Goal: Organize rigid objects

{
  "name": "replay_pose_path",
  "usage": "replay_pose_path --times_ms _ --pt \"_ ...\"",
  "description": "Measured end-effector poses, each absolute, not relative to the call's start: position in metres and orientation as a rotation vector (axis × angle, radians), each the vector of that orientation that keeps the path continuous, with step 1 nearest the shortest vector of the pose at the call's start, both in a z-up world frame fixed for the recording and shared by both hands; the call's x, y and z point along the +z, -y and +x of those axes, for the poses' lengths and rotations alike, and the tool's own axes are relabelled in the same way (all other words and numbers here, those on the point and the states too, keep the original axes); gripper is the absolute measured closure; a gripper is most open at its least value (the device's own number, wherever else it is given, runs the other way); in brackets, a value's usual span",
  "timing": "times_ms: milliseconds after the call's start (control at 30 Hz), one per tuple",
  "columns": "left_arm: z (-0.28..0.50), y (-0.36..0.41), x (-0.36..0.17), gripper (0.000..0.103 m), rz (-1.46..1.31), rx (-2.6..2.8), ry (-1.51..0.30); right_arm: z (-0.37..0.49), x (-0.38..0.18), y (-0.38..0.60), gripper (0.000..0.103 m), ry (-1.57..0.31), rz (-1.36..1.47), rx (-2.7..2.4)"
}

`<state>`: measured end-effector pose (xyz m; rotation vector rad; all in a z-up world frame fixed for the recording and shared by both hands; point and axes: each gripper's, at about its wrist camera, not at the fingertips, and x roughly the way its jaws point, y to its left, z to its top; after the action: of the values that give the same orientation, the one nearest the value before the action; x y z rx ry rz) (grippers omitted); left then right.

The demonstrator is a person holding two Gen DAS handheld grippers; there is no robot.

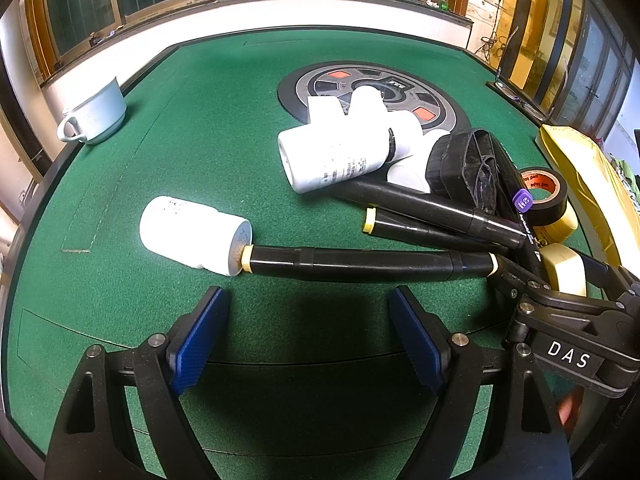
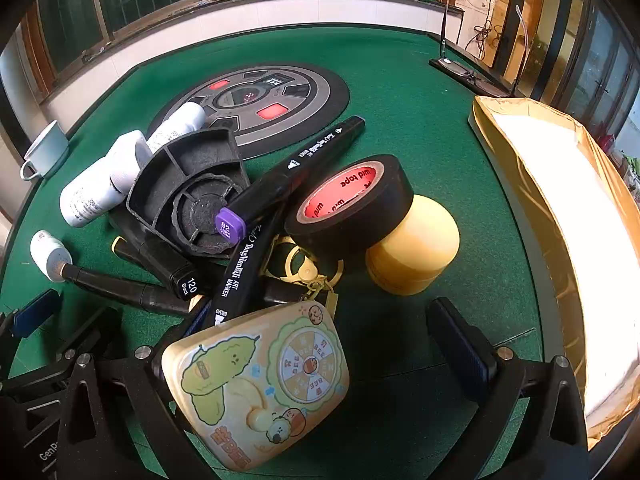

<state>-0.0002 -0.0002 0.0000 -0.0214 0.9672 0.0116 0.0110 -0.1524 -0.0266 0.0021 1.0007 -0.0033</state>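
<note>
Both tongs open over the green table (image 1: 168, 132).
Left gripper (image 1: 308, 336) nearside of black marker (image 1: 360, 266); right gripper (image 2: 320, 360) around cartoon tin (image 2: 260, 392), right pad apart.

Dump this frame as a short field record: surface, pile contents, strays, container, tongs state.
surface: green felt table with a round grey console set in it
pile: white bottles, black markers, black plastic base, black tape roll resting on a yellow tape roll, cartoon tin
strays: white cup at the far left edge
container: paper-lined box on the right
left tongs: open, empty
right tongs: open, tin between the fingers, no grip evident
</note>
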Motion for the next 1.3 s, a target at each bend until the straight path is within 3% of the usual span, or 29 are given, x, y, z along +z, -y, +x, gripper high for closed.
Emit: replay_pose_path --times_ms 167,233,500,933,1300 --pt "0.004 -0.003 -0.004 0.012 -0.025 0.026 -0.975 0.011 -0.026 0.152 0.001 -1.0 0.002 -0.003" --pt "0.008 -0.004 -0.005 0.0 -0.035 0.06 -0.998 0.012 -0.027 0.155 0.001 -1.0 -0.002 0.003" --pt "0.001 -0.011 -0.005 0.0 -0.032 0.054 -1.005 0.005 -0.025 0.173 0.002 -1.023 -0.081 0.189" --pt "-0.04 -0.006 0.025 0.0 0.064 -0.046 -0.912 -0.023 -0.002 0.194 0.002 -0.831 -0.051 0.39" --pt "-0.017 -0.065 0.046 0.0 0.031 -0.11 -0.898 -0.017 0.007 0.234 0.002 -0.786 0.124 0.427"
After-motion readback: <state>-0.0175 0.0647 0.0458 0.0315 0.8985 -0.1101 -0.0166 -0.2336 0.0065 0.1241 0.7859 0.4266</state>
